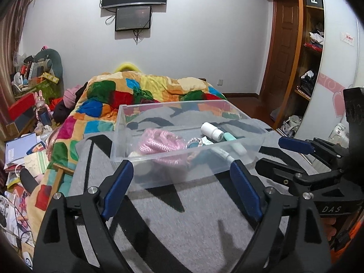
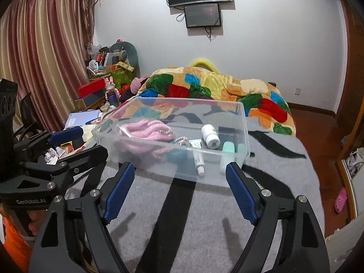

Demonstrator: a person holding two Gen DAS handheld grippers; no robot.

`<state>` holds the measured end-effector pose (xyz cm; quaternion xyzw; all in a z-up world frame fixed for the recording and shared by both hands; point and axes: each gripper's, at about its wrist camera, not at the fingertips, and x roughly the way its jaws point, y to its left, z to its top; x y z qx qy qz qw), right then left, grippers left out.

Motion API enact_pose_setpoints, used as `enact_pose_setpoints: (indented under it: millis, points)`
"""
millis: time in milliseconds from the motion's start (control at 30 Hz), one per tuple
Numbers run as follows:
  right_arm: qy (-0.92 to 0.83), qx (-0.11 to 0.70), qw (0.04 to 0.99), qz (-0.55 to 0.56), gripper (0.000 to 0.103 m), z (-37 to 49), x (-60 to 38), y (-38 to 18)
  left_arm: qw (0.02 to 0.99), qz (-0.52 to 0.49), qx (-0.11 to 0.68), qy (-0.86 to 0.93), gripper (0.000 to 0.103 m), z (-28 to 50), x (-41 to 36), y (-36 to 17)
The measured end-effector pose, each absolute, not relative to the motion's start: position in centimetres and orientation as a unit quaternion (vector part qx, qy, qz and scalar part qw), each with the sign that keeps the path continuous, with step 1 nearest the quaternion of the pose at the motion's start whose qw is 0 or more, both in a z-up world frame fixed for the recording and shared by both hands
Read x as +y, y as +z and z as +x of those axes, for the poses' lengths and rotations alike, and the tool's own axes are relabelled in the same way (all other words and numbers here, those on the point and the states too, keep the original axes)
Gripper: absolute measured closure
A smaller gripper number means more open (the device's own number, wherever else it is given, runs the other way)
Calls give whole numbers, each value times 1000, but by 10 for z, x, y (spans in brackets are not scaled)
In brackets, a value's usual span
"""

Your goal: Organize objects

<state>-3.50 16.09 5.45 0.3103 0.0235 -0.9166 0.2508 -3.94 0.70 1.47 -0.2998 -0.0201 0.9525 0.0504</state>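
Observation:
A clear plastic box (image 1: 127,122) (image 2: 242,122) stands on the grey striped blanket (image 1: 182,216) (image 2: 204,216). Inside lie a pink coiled cord (image 1: 159,146) (image 2: 147,132), a white bottle (image 1: 211,132) (image 2: 210,135), a mint-green tube (image 1: 232,140) (image 2: 228,147) and a small white tube (image 1: 224,154) (image 2: 199,162). My left gripper (image 1: 182,177) is open and empty, just short of the box's near wall. My right gripper (image 2: 179,178) is open and empty, also just short of the box. Each gripper shows at the side of the other's view.
A colourful patchwork quilt (image 1: 141,91) (image 2: 204,86) lies bunched behind the box. Clutter, books and boxes (image 1: 29,86) (image 2: 107,75) fill the floor left of the bed. A wardrobe with open shelves (image 1: 311,52) stands to the right. Two screens (image 1: 134,4) hang on the far wall.

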Motion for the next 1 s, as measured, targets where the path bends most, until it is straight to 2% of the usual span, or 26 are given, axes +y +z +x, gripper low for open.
enact_pose_setpoints:
  millis: [1000]
  points:
    - [-917,19,254,307,23,-30,163,55,56,-311,-34,948,14,-40,9,10]
